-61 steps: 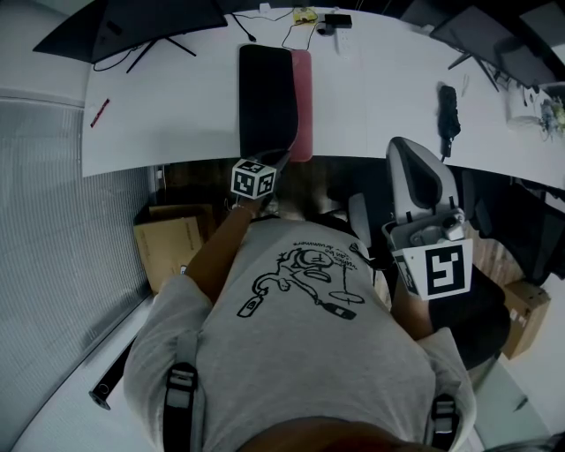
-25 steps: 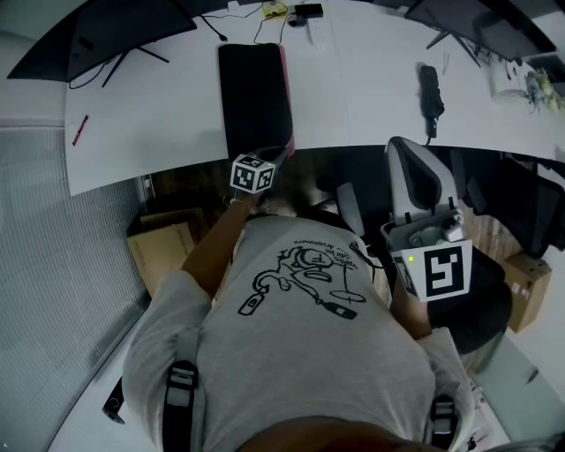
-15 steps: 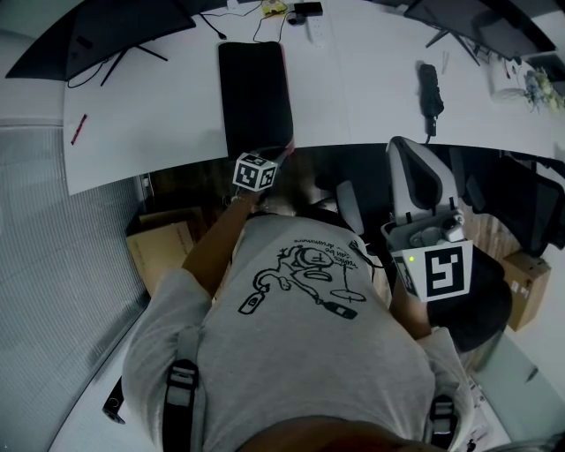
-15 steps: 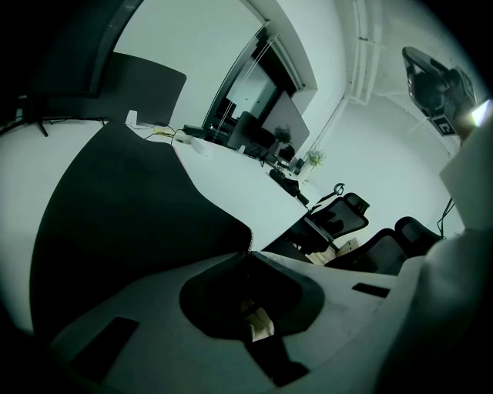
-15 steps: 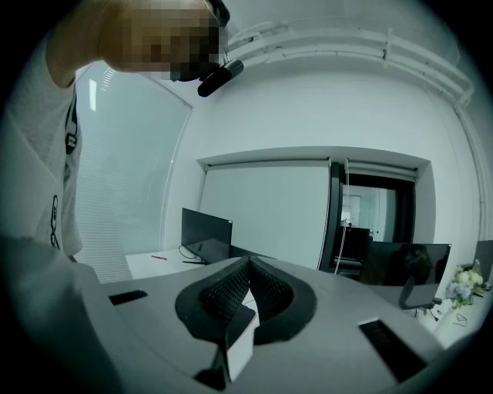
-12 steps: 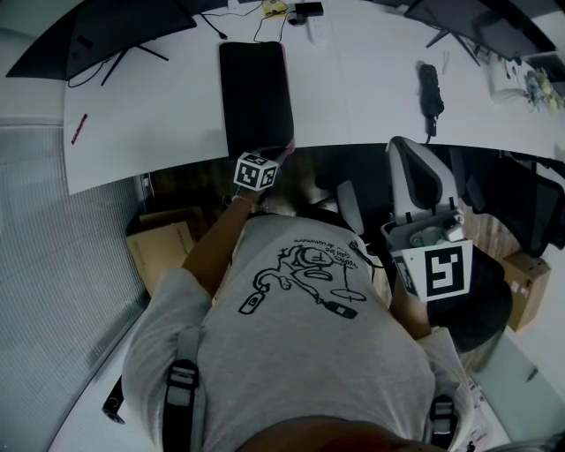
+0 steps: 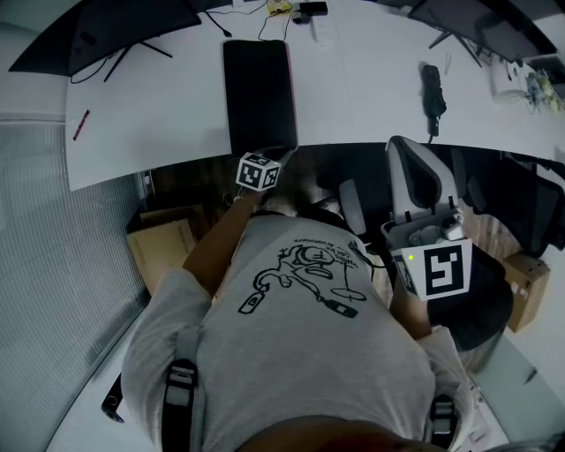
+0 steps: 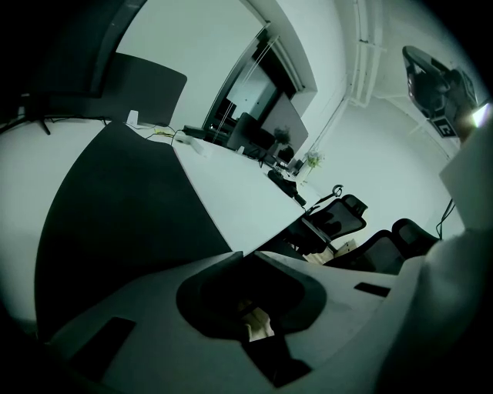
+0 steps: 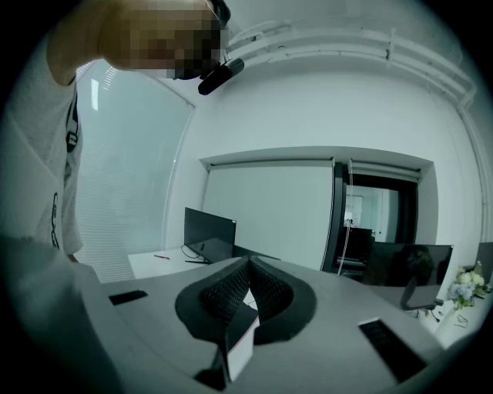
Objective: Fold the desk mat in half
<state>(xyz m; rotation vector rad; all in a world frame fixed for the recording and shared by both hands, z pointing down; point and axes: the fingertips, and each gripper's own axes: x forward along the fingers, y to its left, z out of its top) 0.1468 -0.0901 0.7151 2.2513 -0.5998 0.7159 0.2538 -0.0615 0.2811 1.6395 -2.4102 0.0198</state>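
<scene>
The desk mat point(image 7: 259, 93) lies folded on the white desk point(image 7: 159, 124), black side up, with a thin pink edge along its right side. In the left gripper view its black surface point(image 8: 115, 208) fills the left. My left gripper point(image 7: 277, 155) is at the mat's near edge, by the desk's front. Its jaws point(image 8: 244, 253) are opening, only slightly parted, and I see none of the mat between them. My right gripper point(image 7: 433, 265) is held low at the person's right side, away from the desk. Its jaws point(image 9: 249, 260) are shut on nothing.
Two monitors point(image 7: 132, 26) stand at the back left of the desk, and a red pen point(image 7: 80, 124) lies at the left. A black object point(image 7: 430, 88) lies at the right. An office chair point(image 7: 422, 181) stands beside the person, and a cardboard box point(image 7: 166, 243) is under the desk.
The black top layer has slid right over the pink layer, so the wide pink strip has shrunk to a thin edge. The left gripper has stayed at the mat's near edge.
</scene>
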